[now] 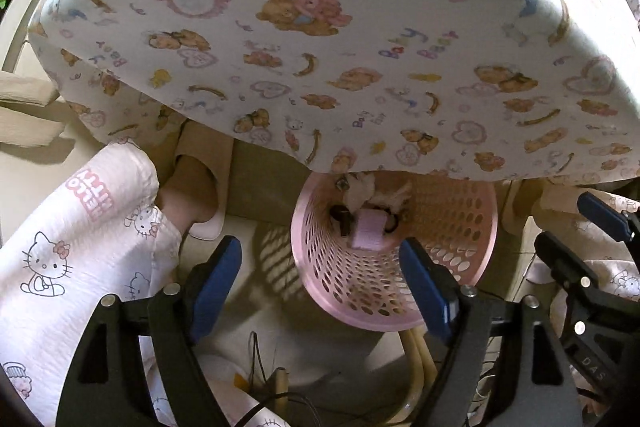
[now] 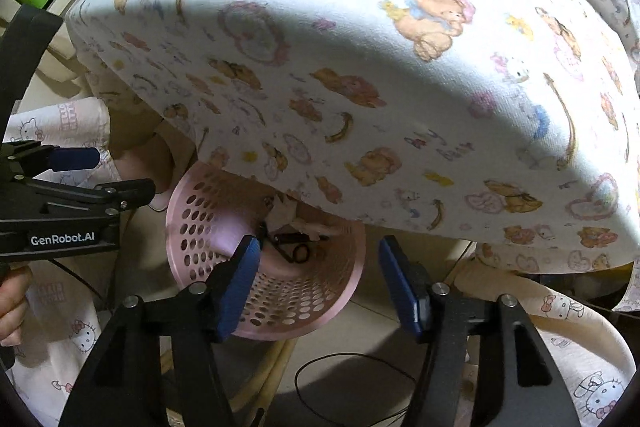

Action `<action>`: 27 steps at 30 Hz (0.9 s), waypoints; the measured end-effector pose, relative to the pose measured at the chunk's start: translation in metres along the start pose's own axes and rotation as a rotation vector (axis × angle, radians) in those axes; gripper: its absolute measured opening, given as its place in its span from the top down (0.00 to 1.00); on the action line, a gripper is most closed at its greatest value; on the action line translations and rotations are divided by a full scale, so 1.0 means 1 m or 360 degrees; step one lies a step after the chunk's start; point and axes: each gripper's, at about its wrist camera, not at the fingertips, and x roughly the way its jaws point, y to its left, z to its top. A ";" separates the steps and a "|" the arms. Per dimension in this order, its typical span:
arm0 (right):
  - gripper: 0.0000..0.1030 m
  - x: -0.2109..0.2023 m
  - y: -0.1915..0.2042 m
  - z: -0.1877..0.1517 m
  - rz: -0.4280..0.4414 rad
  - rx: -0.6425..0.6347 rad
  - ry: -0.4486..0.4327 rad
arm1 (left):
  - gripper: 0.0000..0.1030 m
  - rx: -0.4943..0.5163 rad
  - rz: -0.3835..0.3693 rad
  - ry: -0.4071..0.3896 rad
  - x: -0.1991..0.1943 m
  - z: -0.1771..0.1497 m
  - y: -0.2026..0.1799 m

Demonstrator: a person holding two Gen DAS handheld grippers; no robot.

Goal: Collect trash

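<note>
Both grippers, left (image 1: pixel 320 279) and right (image 2: pixel 316 283), gape empty over the basket (image 1: pixel 452 227), positioned for dropping trash (image 1: pixel 366 233).

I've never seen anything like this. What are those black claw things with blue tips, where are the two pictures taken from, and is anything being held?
There is no robot here: a person holds a two-finger grabber in each hand, and a small wide-angle camera on each looks along its fingers. One picture comes from the left gripper, the other from the right gripper; both point down at the floor. The blue parts are the soft pads that pinch things.

At the top is a table under a teddy-bear cloth. Below its edge stands a pink perforated basket, the trash bin, with crumpled scraps and small dark bits already inside, including a pale pink piece. The person's cartoon-cat pyjama leg and a slippered foot show at the side.

Both grippers stand open over the basket, with nothing pinched between the pads.
</note>
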 end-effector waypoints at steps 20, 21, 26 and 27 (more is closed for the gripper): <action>0.37 -0.052 -0.017 -0.001 -0.0015 0.0123 -0.0318 | 0.16 -0.0016 0.0127 -0.0489 -0.077 0.005 0.010; 0.37 -0.059 -0.018 -0.001 -0.0017 0.0127 -0.0358 | 0.14 -0.0017 0.0129 -0.0539 -0.084 0.004 0.010; 0.37 -0.087 -0.018 -0.005 -0.0040 0.0126 -0.0549 | 0.11 -0.0046 0.0184 -0.0830 -0.117 -0.004 0.013; 0.37 -0.094 -0.019 -0.006 -0.0032 0.0132 -0.0592 | 0.09 -0.0058 0.0172 -0.0880 -0.122 -0.006 0.014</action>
